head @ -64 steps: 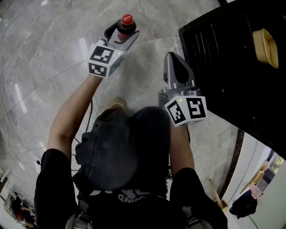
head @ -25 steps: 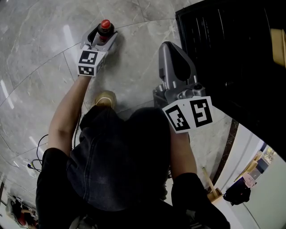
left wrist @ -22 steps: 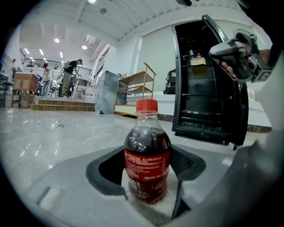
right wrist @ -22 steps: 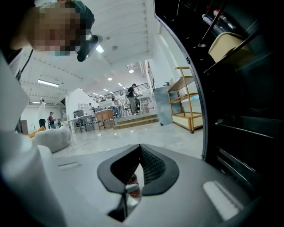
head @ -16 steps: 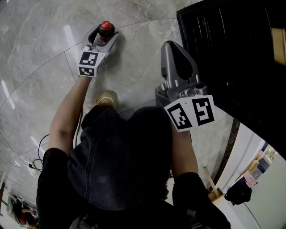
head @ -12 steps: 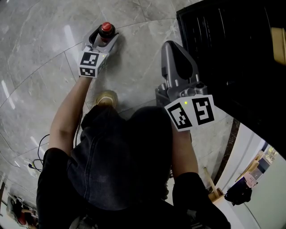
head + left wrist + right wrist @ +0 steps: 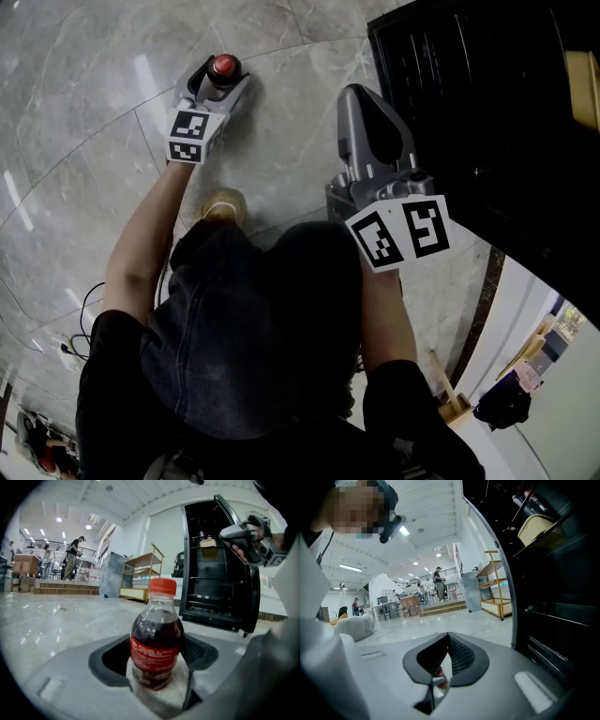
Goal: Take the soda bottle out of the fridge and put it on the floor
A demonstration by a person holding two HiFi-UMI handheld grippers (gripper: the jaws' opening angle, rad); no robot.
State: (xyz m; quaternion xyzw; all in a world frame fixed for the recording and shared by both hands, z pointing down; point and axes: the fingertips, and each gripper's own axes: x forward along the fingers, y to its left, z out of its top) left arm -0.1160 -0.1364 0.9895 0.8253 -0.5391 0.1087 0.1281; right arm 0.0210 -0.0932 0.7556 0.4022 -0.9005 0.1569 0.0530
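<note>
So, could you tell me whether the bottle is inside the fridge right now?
No, the bottle is upright outside it, with bare floor between it and the open fridge behind.

A wooden shelf trolley (image 7: 136, 593) stands beside a grey cabinet (image 7: 110, 576); people (image 7: 72, 557) beyond.
</note>
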